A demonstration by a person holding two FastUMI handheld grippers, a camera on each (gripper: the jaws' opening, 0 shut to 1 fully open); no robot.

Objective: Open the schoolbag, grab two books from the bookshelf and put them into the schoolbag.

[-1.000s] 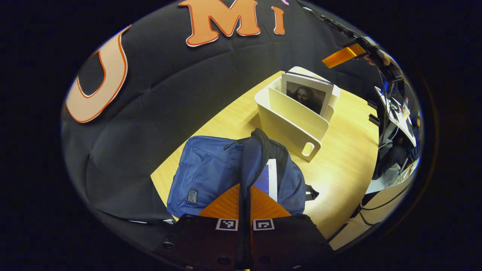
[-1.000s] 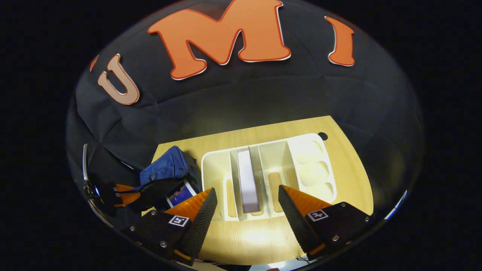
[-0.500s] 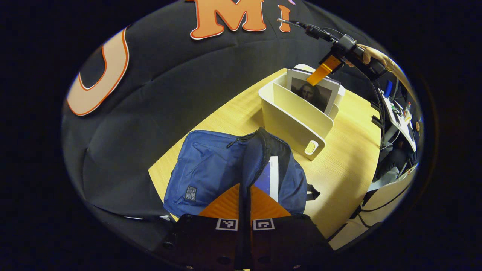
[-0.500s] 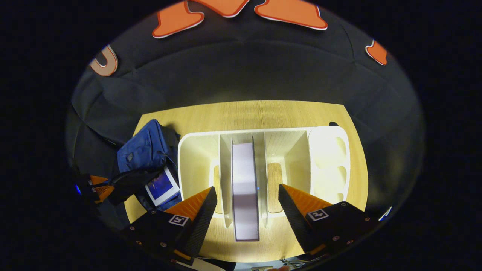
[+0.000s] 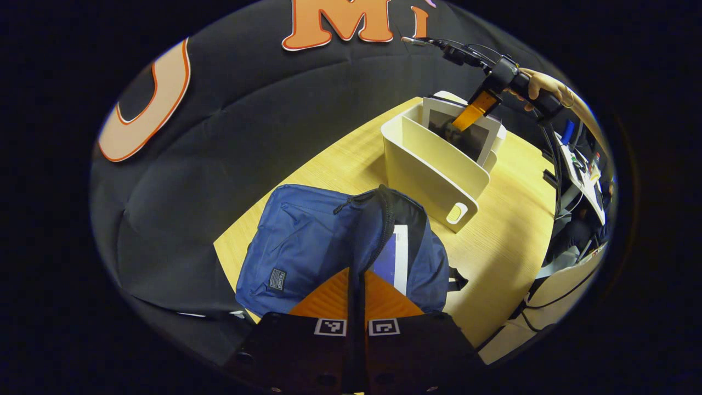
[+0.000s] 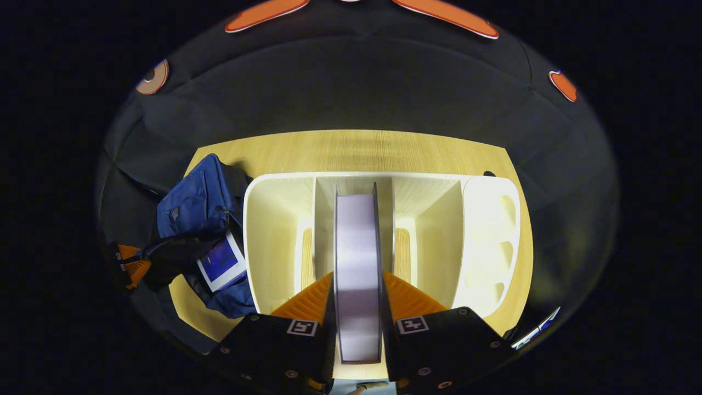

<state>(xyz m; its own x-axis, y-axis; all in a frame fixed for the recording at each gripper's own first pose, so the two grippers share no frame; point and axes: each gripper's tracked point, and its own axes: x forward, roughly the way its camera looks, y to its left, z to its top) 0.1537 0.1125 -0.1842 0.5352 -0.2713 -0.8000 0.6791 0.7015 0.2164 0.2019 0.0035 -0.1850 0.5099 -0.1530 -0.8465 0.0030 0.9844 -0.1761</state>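
The blue schoolbag (image 5: 307,247) lies on the wooden table with its top unzipped, and a blue-covered book (image 5: 396,258) stands inside it. My left gripper (image 5: 356,280) is shut on the edge of the bag's opening. In the white bookshelf (image 6: 274,230) a second book (image 6: 356,263) stands upright in a middle slot, and my right gripper (image 6: 357,285) is shut on its top edge. In the left gripper view the right gripper (image 5: 463,120) reaches down into the bookshelf (image 5: 433,170) over that book (image 5: 482,140). The schoolbag (image 6: 192,203) shows at the left in the right gripper view.
The wooden table (image 5: 504,230) runs to a black cloth wall behind. A desk with cables and small items (image 5: 581,170) stands beyond the table's right edge. The bookshelf's right end holds round pen holes (image 6: 493,241). A hand (image 5: 543,85) holds the right gripper.
The right gripper has come down over the upright book and closed on its top edge; it was open a moment ago. The left gripper holds the bag as before.
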